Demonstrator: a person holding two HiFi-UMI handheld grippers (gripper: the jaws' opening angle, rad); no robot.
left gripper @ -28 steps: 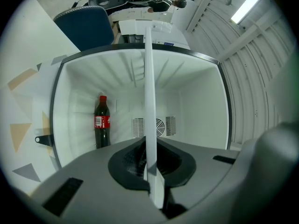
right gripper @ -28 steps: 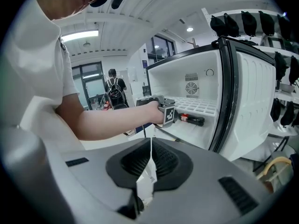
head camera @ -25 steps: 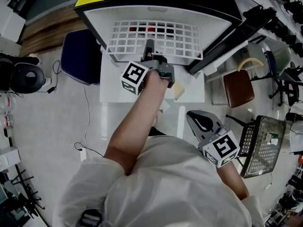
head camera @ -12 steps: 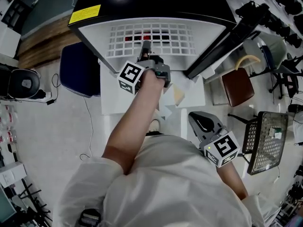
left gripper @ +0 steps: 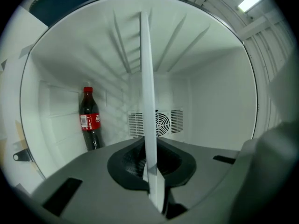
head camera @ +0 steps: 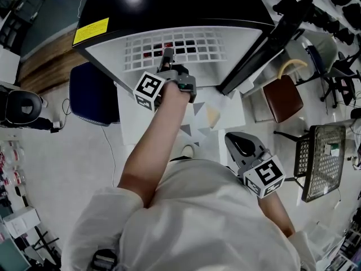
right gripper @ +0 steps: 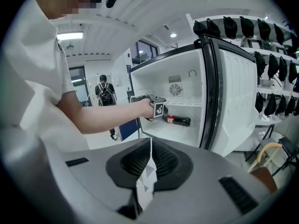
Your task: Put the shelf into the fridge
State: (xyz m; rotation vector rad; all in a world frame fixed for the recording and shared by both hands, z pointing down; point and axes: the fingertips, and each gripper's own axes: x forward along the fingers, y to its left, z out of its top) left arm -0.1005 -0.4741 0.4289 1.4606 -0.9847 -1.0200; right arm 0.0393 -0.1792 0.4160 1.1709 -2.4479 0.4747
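The left claw is clamped on the near edge of the white wire shelf. The shelf sits level inside the open fridge, above a cola bottle lying on the fridge floor. The right claw hangs near the person's body with its jaws together and empty.

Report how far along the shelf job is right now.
Done: the fridge door stands open and most of the shelf is inside the fridge, above the bottle.
In hand: the left gripper is shut on the shelf's front edge. The right gripper is shut, empty and held back.
Left: seat the shelf, which I cannot confirm from here, then let go and withdraw.
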